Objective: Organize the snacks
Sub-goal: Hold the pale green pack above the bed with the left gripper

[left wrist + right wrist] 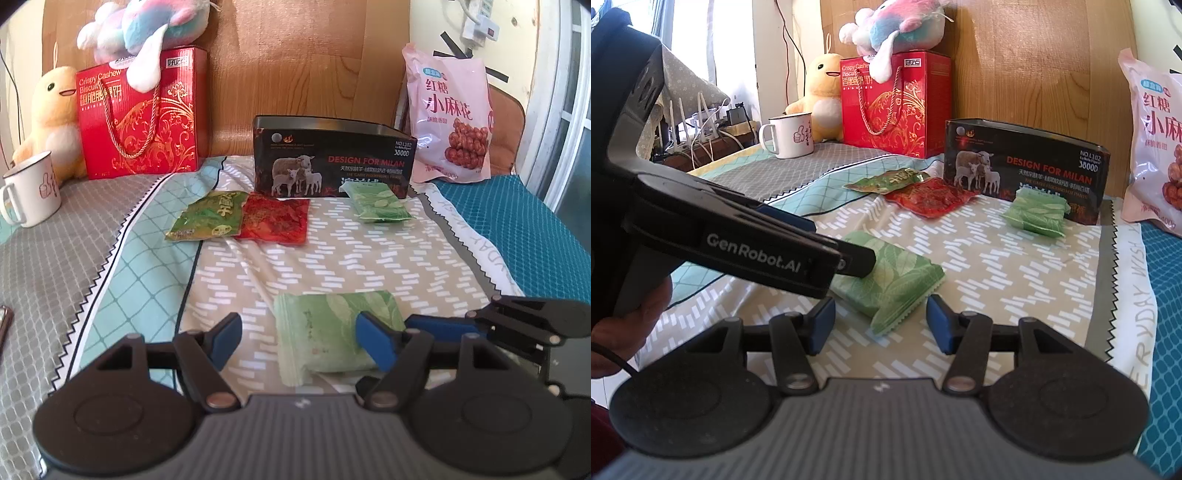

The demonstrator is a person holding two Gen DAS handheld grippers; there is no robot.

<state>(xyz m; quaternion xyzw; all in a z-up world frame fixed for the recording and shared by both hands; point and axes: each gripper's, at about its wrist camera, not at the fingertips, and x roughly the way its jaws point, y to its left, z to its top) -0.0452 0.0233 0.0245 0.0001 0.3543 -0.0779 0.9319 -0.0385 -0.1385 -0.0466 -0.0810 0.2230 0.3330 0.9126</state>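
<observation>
The left gripper [297,341] is held with jaws parted, nothing pressed between its pads. The right gripper [881,325] is likewise kept open, tilted downward.

"DESIGN FOR MILAN" on black tin [332,162], "Crispy Cashew Biscuit" on red box [140,114], "GenRobot.AI" on left gripper [753,254]

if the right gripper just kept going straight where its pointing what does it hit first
Most likely the pale green leaf-print packet lying on the cloth right ahead of the right gripper, its near end just beyond the open jaws. The left gripper already rests over that packet's left side.
</observation>
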